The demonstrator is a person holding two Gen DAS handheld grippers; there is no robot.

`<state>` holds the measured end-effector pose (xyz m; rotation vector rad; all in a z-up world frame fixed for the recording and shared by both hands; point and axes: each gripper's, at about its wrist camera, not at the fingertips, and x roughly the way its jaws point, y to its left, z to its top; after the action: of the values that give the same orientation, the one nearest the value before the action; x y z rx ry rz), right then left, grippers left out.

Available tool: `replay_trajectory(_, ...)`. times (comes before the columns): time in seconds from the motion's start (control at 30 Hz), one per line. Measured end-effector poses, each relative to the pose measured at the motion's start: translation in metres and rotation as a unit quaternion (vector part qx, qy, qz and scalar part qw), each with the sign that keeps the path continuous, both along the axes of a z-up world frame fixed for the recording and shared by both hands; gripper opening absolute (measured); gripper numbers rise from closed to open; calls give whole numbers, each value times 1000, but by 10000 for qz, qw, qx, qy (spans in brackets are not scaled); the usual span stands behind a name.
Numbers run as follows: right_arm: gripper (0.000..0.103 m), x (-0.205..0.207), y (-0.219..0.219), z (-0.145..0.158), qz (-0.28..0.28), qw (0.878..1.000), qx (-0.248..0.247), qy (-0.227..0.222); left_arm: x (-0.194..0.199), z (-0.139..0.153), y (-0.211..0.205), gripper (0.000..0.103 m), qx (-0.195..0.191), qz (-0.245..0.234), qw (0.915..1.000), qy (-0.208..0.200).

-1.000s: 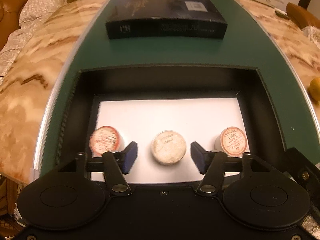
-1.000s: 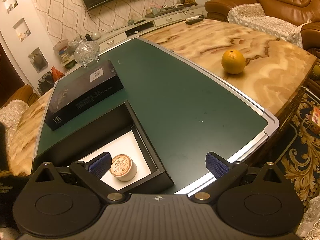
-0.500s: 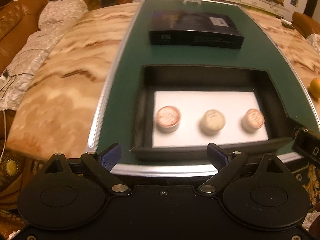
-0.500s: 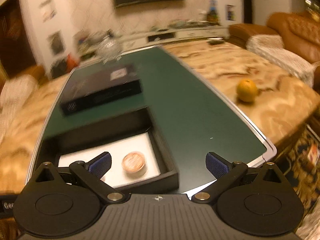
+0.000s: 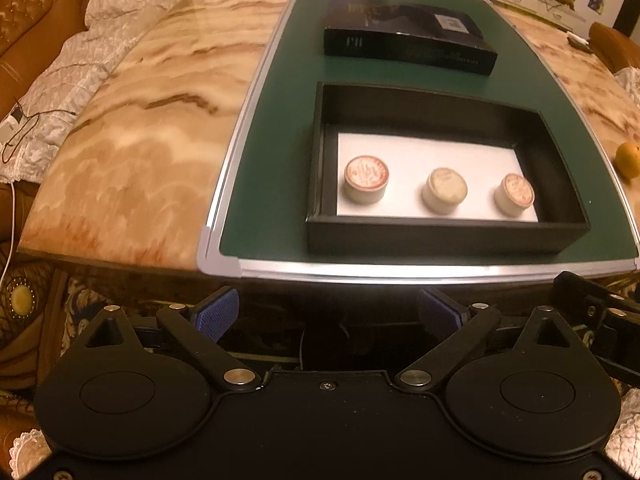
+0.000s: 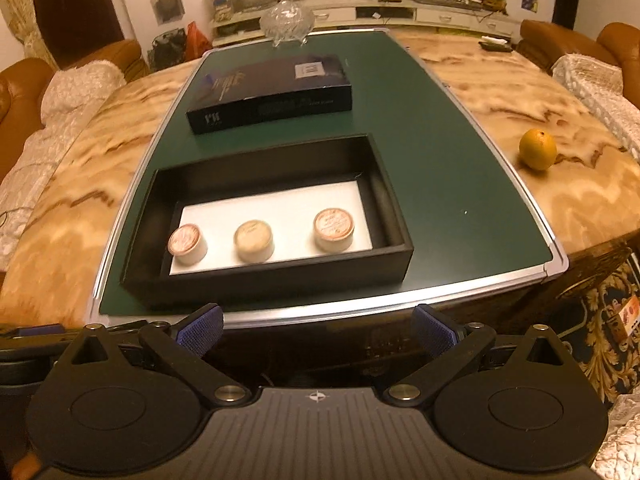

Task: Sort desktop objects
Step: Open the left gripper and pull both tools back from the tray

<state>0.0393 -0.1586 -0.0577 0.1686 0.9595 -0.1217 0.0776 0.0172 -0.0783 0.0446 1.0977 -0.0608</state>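
An open black box (image 5: pixel 440 236) (image 6: pixel 280 276) sits on the green mat (image 5: pixel 272 160) near the table's front edge. Three small round jars stand in a row on its white floor: a red-labelled jar (image 5: pixel 366 178) (image 6: pixel 188 243) on the left, a pale jar (image 5: pixel 446 190) (image 6: pixel 254 240) in the middle and another red-labelled jar (image 5: pixel 514 194) (image 6: pixel 334 230) on the right. My left gripper (image 5: pixel 330 314) hangs off the table's front edge, its jaws opening with nothing between them. My right gripper (image 6: pixel 318 328) is beside it, open and empty.
A long dark flat box (image 5: pixel 408 42) (image 6: pixel 272 92) lies on the mat behind the open box. A glass bowl (image 6: pixel 287 24) stands at the mat's far end. An orange (image 6: pixel 538 149) rests on the marble table (image 6: pixel 520 92) to the right. Sofas flank the table.
My left gripper has let go around the pale middle jar, spread its jaws wide and drawn back past the table edge. The right gripper has also pulled back and rolled level.
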Motion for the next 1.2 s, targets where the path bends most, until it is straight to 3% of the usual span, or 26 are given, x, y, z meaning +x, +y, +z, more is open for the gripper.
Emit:
replay_trajectory(0.2,103,-4,11,1,123,9997,-202,36,-7,-1,3,98,-51,-25,10000,30)
replay_trajectory(1.2,103,6,11,-17,107,9991,-314,248,-2,-10,3,98,131,-75,9998,154)
